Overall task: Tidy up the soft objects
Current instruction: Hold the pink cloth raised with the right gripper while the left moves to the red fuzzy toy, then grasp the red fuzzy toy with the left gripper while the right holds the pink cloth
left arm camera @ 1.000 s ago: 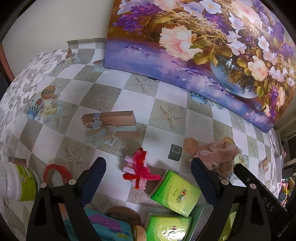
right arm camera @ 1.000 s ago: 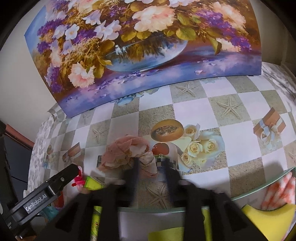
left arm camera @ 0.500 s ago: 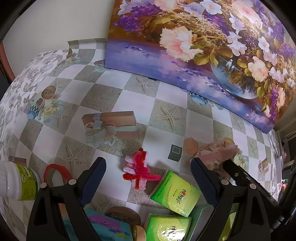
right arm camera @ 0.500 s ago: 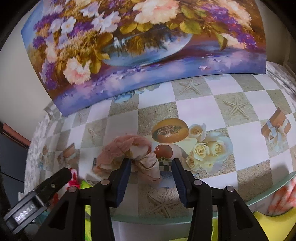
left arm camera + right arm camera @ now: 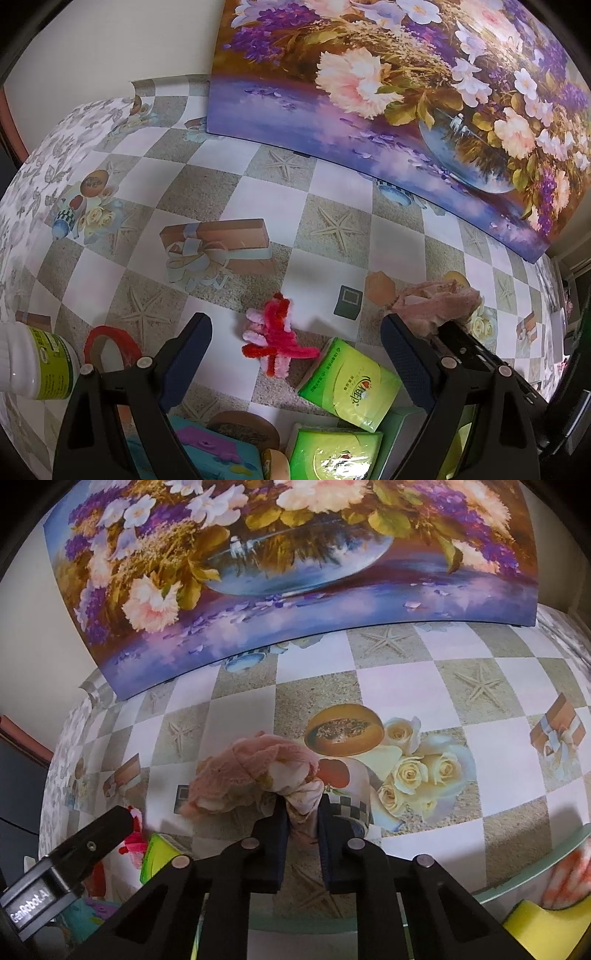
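Right gripper: pressed together on one fold of the pink fabric scrunchie, which lies bunched on the checked tablecloth near the table's middle, its edge over a printed cup and apple.
Left gripper: spread wide and holding nothing, hovering near the table's front edge above a red-and-pink pipe-cleaner twist.
Risk, thin pinch: only a small fold sits between the pads, so the slack fabric could likely slide free on lifting.
Risk, crowding: the right gripper's body reaches in just beside the left gripper's right finger; a careless swing may knock the two together.
Risk, clutter: two green tissue packs lie just beside the twist, and a trailing scrunchie might drag across them.
Destination: a pale green tray rim shows at the table's front right, holding a yellow sponge; whether the scrunchie belongs there is only a guess.
Writing: "GenRobot.AI" reads on the left gripper's body as seen from the right wrist camera; the tissue packs carry a red-and-white logo, too small to read.
Bottle: a white bottle with a green label stands at front left, text illegible.
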`<action>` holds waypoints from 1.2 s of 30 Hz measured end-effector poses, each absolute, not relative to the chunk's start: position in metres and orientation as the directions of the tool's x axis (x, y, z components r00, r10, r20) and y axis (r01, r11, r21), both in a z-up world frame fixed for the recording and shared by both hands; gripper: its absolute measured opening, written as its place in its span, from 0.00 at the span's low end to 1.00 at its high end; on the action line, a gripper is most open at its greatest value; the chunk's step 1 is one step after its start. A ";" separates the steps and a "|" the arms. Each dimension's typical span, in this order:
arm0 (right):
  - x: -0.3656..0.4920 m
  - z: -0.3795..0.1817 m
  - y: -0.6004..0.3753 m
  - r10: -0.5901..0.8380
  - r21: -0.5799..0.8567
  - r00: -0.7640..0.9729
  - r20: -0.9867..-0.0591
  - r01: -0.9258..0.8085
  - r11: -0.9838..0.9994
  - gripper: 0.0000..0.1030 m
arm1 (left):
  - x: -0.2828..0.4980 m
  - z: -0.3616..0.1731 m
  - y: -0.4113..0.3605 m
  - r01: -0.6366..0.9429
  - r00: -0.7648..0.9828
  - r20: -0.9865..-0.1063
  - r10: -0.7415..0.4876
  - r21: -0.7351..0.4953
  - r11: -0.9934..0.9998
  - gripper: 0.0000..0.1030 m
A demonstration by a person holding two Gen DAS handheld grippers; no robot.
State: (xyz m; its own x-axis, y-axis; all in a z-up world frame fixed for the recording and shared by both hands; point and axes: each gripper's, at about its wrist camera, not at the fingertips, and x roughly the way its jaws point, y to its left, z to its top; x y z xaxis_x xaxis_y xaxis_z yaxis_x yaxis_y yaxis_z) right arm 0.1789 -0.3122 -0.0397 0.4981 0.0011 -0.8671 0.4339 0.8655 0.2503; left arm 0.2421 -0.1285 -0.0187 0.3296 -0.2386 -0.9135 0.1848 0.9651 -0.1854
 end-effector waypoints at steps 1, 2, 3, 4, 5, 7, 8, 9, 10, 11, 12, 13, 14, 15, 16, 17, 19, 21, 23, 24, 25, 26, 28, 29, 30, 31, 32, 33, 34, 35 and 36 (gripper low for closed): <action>0.177 -0.038 -0.313 -0.002 0.250 0.502 -0.865 0.434 0.866 0.13 | 0.242 -0.018 -0.129 0.188 0.330 -0.913 -0.238 -0.184 0.965 0.90; 0.176 -0.036 -0.313 -0.004 0.249 0.506 -0.863 0.433 0.866 0.12 | 0.242 -0.018 -0.130 0.191 0.332 -0.913 -0.238 -0.182 0.965 0.90; 0.174 -0.033 -0.313 -0.008 0.248 0.512 -0.859 0.431 0.868 0.12 | 0.242 -0.018 -0.130 0.194 0.334 -0.912 -0.238 -0.180 0.964 0.90; 0.173 -0.031 -0.314 -0.011 0.248 0.516 -0.857 0.430 0.868 0.12 | 0.241 -0.018 -0.131 0.196 0.335 -0.912 -0.238 -0.179 0.964 0.90; 0.170 -0.026 -0.315 -0.019 0.246 0.522 -0.852 0.432 0.868 0.12 | 0.241 -0.018 -0.130 0.198 0.336 -0.911 -0.241 -0.182 0.963 0.86; 0.166 -0.019 -0.317 -0.031 0.244 0.535 -0.844 0.436 0.866 0.12 | 0.242 -0.020 -0.130 0.201 0.324 -0.913 -0.248 -0.189 0.961 0.71; 0.163 -0.013 -0.319 -0.041 0.242 0.546 -0.837 0.436 0.867 0.12 | 0.243 -0.022 -0.130 0.198 0.314 -0.916 -0.248 -0.192 0.961 0.68; 0.162 -0.008 -0.319 -0.049 0.240 0.555 -0.830 0.435 0.868 0.12 | 0.243 -0.024 -0.130 0.194 0.303 -0.919 -0.253 -0.200 0.960 0.67; 0.159 -0.002 -0.321 -0.060 0.236 0.567 -0.821 0.435 0.869 0.12 | 0.243 -0.024 -0.130 0.194 0.303 -0.919 -0.253 -0.201 0.960 0.67; 0.157 0.003 -0.322 -0.066 0.235 0.574 -0.816 0.435 0.869 0.12 | 0.242 -0.024 -0.131 0.196 0.307 -0.920 -0.243 -0.189 0.962 0.66; 0.155 0.009 -0.324 -0.072 0.236 0.584 -0.808 0.433 0.870 0.12 | 0.242 -0.024 -0.132 0.196 0.314 -0.923 -0.224 -0.167 0.966 0.62; 0.154 0.013 -0.324 -0.073 0.239 0.593 -0.802 0.431 0.870 0.12 | 0.242 -0.025 -0.132 0.193 0.315 -0.923 -0.221 -0.166 0.967 0.58; 0.153 0.016 -0.325 -0.073 0.242 0.599 -0.797 0.428 0.871 0.12 | 0.242 -0.027 -0.131 0.185 0.309 -0.926 -0.218 -0.167 0.968 0.51; 0.152 0.019 -0.325 -0.074 0.243 0.605 -0.793 0.425 0.872 0.12 | 0.242 -0.028 -0.130 0.179 0.302 -0.928 -0.217 -0.169 0.969 0.47; 0.151 0.023 -0.325 -0.075 0.244 0.611 -0.788 0.422 0.873 0.12 | 0.242 -0.029 -0.129 0.172 0.297 -0.929 -0.221 -0.176 0.969 0.47; 0.150 0.025 -0.326 -0.076 0.244 0.614 -0.786 0.421 0.874 0.12 | 0.242 -0.030 -0.129 0.172 0.298 -0.929 -0.221 -0.176 0.969 0.47; 0.150 0.026 -0.325 -0.076 0.246 0.616 -0.784 0.420 0.873 0.12 | 0.241 -0.030 -0.132 0.180 0.303 -0.930 -0.209 -0.159 0.971 0.45; 0.150 0.025 -0.326 -0.073 0.247 0.614 -0.786 0.420 0.873 0.12 | 0.240 -0.031 -0.134 0.189 0.297 -0.933 -0.202 -0.150 0.970 0.34; 0.150 0.025 -0.326 -0.071 0.247 0.611 -0.788 0.421 0.873 0.12 | 0.239 -0.032 -0.136 0.195 0.295 -0.936 -0.192 -0.138 0.971 0.31; 0.150 0.024 -0.326 -0.070 0.248 0.610 -0.789 0.421 0.873 0.12 | 0.239 -0.032 -0.137 0.197 0.301 -0.936 -0.183 -0.127 0.972 0.29; 0.150 0.024 -0.326 -0.070 0.247 0.609 -0.790 0.421 0.873 0.12 | 0.238 -0.032 -0.137 0.197 0.301 -0.937 -0.178 -0.122 0.973 0.28; 0.150 0.024 -0.326 -0.070 0.247 0.609 -0.790 0.420 0.873 0.12 | 0.238 -0.032 -0.137 0.198 0.301 -0.937 -0.176 -0.119 0.973 0.26; 0.150 0.023 -0.325 -0.070 0.244 0.608 -0.791 0.419 0.875 0.12 | 0.238 -0.033 -0.139 0.202 0.302 -0.939 -0.163 -0.104 0.974 0.25; 0.151 0.023 -0.324 -0.069 0.243 0.607 -0.792 0.417 0.876 0.12 | 0.238 -0.034 -0.140 0.208 0.304 -0.941 -0.146 -0.084 0.975 0.25; 0.151 0.023 -0.324 -0.069 0.242 0.606 -0.792 0.416 0.877 0.12 | 0.237 -0.035 -0.143 0.218 0.304 -0.944 -0.126 -0.060 0.974 0.25; 0.151 0.023 -0.323 -0.067 0.241 0.605 -0.793 0.414 0.878 0.12 | 0.237 -0.035 -0.145 0.227 0.309 -0.944 -0.112 -0.042 0.973 0.25; 0.152 0.023 -0.322 -0.066 0.241 0.605 -0.793 0.412 0.879 0.12 | 0.236 -0.036 -0.146 0.228 0.313 -0.944 -0.106 -0.034 0.973 0.25; 0.152 0.023 -0.321 -0.066 0.240 0.605 -0.794 0.411 0.880 0.12 | 0.236 -0.036 -0.147 0.230 0.316 -0.944 -0.092 -0.018 0.973 0.25; 0.152 0.022 -0.321 -0.065 0.239 0.605 -0.794 0.409 0.880 0.12 | 0.235 -0.036 -0.148 0.233 0.320 -0.944 -0.081 -0.004 0.972 0.25; 0.152 0.023 -0.320 -0.065 0.239 0.605 -0.794 0.409 0.881 0.12 | 0.235 -0.037 -0.149 0.237 0.323 -0.944 -0.072 0.007 0.972 0.25; 0.152 0.022 -0.320 -0.065 0.239 0.605 -0.794 0.408 0.881 0.12 | 0.234 -0.037 -0.150 0.240 0.326 -0.943 -0.065 0.016 0.971 0.25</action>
State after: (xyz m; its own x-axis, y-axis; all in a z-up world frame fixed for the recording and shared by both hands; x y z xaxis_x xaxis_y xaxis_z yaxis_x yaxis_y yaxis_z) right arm 0.1524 -0.3204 0.0224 0.6048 -0.0646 -0.7938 0.4078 0.8812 0.2390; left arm 0.2342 -0.1502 -0.0372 0.3257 -0.0650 -0.9433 0.2397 0.9707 0.0159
